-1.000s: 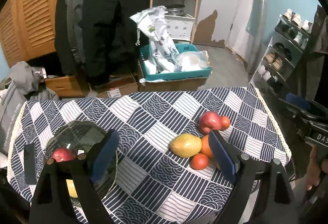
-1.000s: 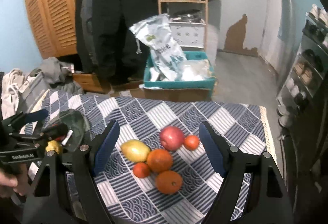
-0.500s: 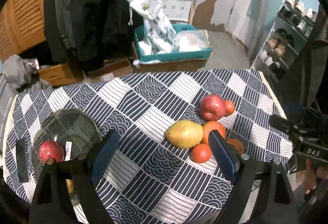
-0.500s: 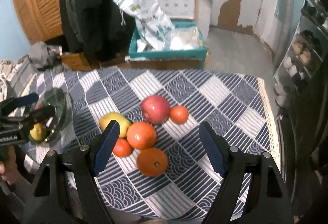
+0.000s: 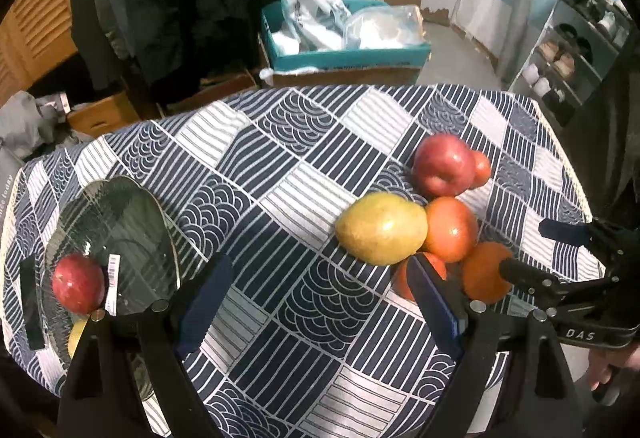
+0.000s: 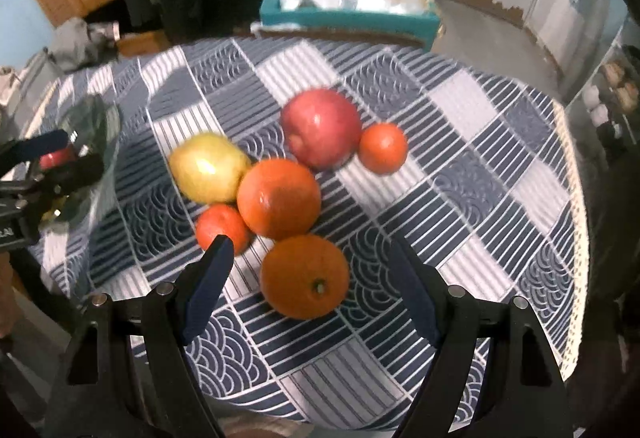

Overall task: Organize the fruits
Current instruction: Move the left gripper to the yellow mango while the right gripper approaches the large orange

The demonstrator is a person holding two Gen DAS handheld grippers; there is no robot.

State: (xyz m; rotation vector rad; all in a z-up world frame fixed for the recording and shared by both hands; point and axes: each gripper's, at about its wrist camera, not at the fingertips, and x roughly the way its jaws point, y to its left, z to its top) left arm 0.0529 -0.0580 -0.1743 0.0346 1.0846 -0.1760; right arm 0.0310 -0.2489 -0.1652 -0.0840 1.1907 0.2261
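**Fruit cluster on the patterned cloth, both hand-held grippers spread and empty**

Navy-and-white patterned cloth covers the surface (image 5: 304,173), with a teal box (image 5: 344,55) of white bags on the floor behind it and dark coats hanging further back.

Toward the right side of the surface lies a tight cluster of fruit: a red apple (image 6: 320,127) at the far end with a small orange-red fruit (image 6: 382,147) touching its right side, a yellow-green mango (image 6: 208,167) on the left, a large orange (image 6: 278,197) in the middle touching the mango, a small red-orange fruit (image 6: 222,226) just in front of the mango, and a second large orange (image 6: 304,276) nearest the camera.

At the left edge of the surface sits a clear glass bowl (image 5: 120,222) holding a second red apple (image 5: 78,284) and a yellow fruit (image 5: 76,334) that is mostly hidden; a barcode sticker (image 5: 112,284) is on the bowl.

Left hand-held gripper (image 5: 316,302): fingers spread wide, nothing between them, over bare cloth between bowl and cluster.

Right hand-held gripper (image 6: 308,286): fingers spread wide, the nearest orange showing in the gap between them, pads clear of it.
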